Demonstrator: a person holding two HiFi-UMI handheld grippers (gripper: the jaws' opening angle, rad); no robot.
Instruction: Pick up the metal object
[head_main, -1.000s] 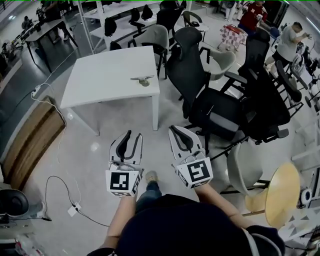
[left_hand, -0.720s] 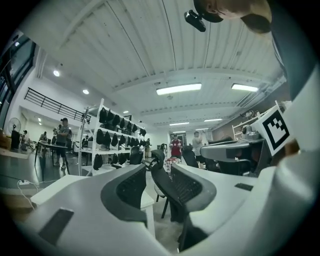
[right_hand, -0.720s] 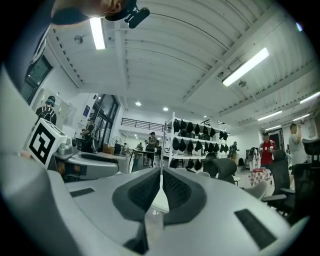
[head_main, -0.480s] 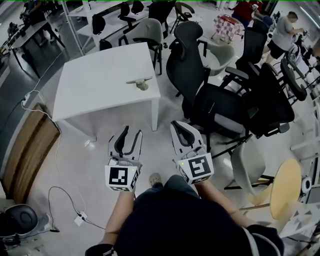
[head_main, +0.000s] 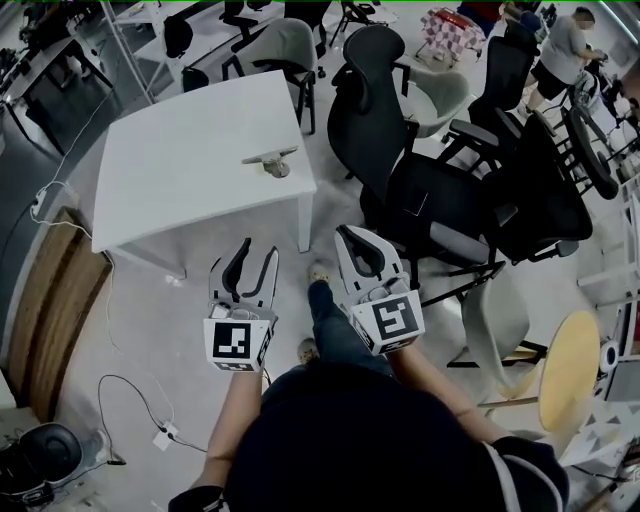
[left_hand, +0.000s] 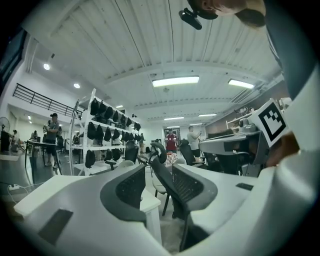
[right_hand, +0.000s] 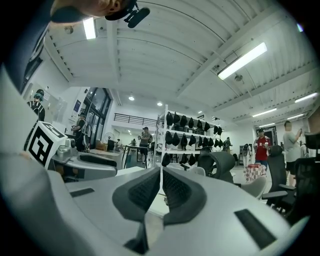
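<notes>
Facing the desk (head_main: 180, 170) with the metal object (head_main: 270, 160) well ahead, left tool (head_main: 258, 250) has just been opening — spread, empty, likely readying a grasp — right tool (head_main: 350, 236) pressed together, empty.

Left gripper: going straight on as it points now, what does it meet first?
Probably the near edge of the white table; depth is unclear. The left gripper, its jaws just opening with nothing between them, points at it.

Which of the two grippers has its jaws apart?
The left gripper: its jaws have just been opening and stand spread, nothing between them. The right gripper differs: its jaws meet at the tips.
</notes>
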